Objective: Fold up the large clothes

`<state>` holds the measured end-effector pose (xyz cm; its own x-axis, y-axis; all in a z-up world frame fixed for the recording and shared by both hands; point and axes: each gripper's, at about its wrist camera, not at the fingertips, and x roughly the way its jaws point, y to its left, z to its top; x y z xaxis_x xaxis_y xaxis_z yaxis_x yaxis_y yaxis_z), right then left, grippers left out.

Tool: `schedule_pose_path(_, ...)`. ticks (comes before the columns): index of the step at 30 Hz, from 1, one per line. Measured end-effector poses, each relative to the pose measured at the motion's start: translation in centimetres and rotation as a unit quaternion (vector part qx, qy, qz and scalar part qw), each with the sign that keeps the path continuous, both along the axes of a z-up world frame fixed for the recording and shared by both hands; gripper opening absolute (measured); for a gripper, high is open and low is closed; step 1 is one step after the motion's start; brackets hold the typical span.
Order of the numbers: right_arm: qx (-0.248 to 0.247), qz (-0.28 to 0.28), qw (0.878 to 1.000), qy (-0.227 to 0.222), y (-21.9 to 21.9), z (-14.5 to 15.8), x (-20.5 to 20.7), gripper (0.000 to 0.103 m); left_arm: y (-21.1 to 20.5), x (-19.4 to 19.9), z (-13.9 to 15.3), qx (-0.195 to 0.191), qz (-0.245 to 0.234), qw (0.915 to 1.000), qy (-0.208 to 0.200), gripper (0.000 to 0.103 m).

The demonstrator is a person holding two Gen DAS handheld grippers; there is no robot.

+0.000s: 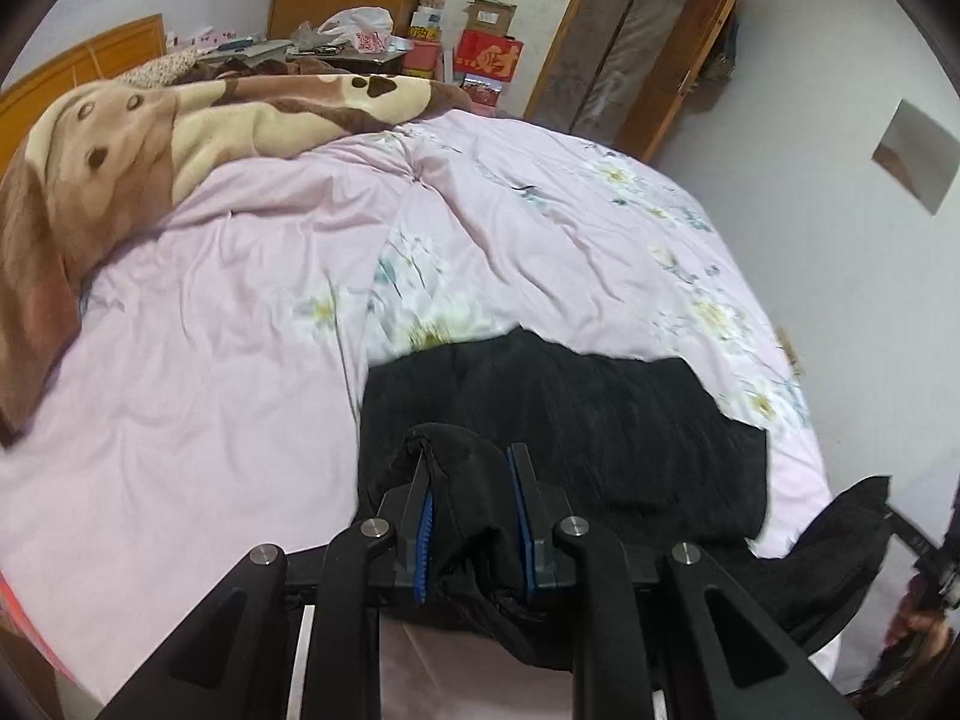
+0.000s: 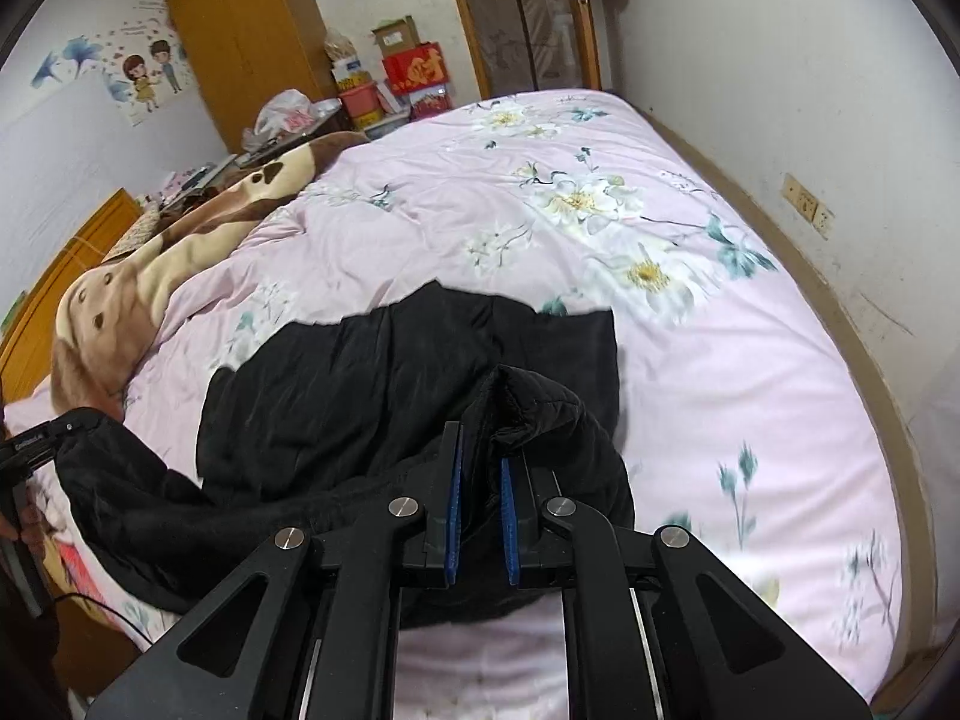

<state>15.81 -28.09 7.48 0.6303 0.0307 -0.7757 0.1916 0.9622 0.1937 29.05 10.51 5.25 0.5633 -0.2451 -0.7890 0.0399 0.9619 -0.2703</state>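
A large black garment point(image 1: 558, 414) lies on the pink flowered bed cover, near the front edge of the bed; it also shows in the right wrist view point(image 2: 372, 396). My left gripper point(image 1: 471, 462) is shut on a bunched corner of the black garment and holds it just above the bed. My right gripper point(image 2: 480, 450) is shut on another bunched edge of the same garment point(image 2: 540, 408). The left gripper shows at the left edge of the right wrist view point(image 2: 36, 444), and the right one at the right edge of the left wrist view point(image 1: 924, 546), each with cloth hanging from it.
A brown dog-print blanket point(image 1: 120, 156) is heaped on the left of the bed point(image 1: 210, 360). A cluttered table and red boxes point(image 1: 486, 54) stand behind the bed. A wall runs along the bed's right side point(image 2: 810, 120). A wooden headboard point(image 2: 72, 252) is at the left.
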Motion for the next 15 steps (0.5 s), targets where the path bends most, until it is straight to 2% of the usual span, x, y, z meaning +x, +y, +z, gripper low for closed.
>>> schedule_pose_path(4, 0.004, -0.004, 1.000, 0.017, -1.4, 0.0, 5.0, 0.011, -0.2, 5.4, -1.1, -0.003, 0.016, 0.9996, 0.022, 0.022)
schedule_pose_path(7, 0.026, -0.007, 0.999, 0.029, -2.4, -0.9, 8.4, 0.011, -0.7, 9.1, -2.4, 0.004, 0.016, 0.9993, 0.033, 0.022)
schedule_pose_path(15, 0.050, -0.019, 0.995, 0.082, -4.2, -5.3, 15.2, 0.011, -1.2, 15.0, -7.6, -0.001, 0.032, 0.9954, 0.090, 0.023)
